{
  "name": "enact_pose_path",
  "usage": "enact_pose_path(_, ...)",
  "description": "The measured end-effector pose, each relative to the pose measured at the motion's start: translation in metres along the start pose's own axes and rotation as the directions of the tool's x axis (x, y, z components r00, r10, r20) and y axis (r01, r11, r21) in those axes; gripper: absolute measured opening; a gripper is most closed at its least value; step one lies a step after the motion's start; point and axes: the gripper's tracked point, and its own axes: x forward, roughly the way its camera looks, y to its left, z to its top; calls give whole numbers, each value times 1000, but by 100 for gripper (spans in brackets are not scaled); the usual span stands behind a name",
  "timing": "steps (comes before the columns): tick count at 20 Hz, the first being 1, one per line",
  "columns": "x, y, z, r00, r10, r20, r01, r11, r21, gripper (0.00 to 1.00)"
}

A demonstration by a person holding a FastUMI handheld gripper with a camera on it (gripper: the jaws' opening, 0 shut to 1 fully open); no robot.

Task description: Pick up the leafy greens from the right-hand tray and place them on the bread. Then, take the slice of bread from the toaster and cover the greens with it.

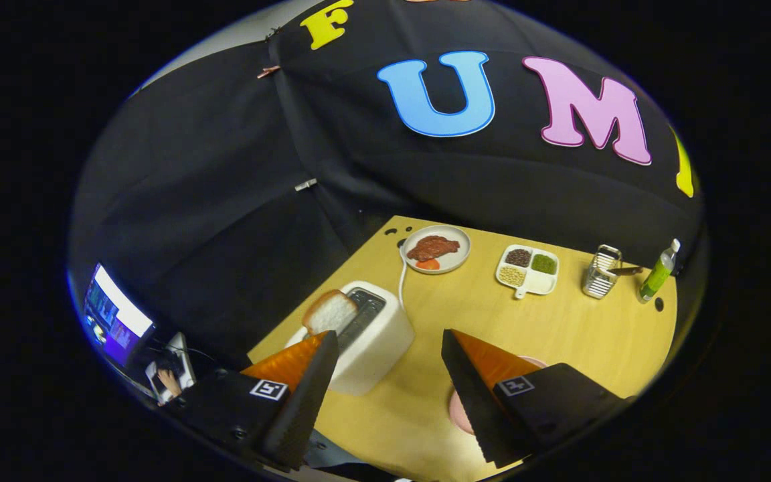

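Now fingers (385, 395) are hanging wide apart, gripping nothing.
Spongy bread (329, 312) is sticking up from a boxy white toaster (372, 341) on the wooden desk (559, 321).

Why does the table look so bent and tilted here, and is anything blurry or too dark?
In the gripper view, the fisheye lens bows the wooden table and squeezes things toward the rim. The toaster, its bread slice and the far plate look sharp and evenly lit. The open gripper is near and dark; the screen glares.
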Motion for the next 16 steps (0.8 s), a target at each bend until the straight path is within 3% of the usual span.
enact_pose_path(2,15,25,0,999,28,-24,-27,999,43,97)
enact_pose_path(8,78,72,-12,997,12,-78,-7,998,55,94)
enact_pose_path(13,129,78,-32,988,-66,-142,80,992,95,94)
enact_pose_path(16,150,75,-44,976,-117,-185,140,983,116,89)
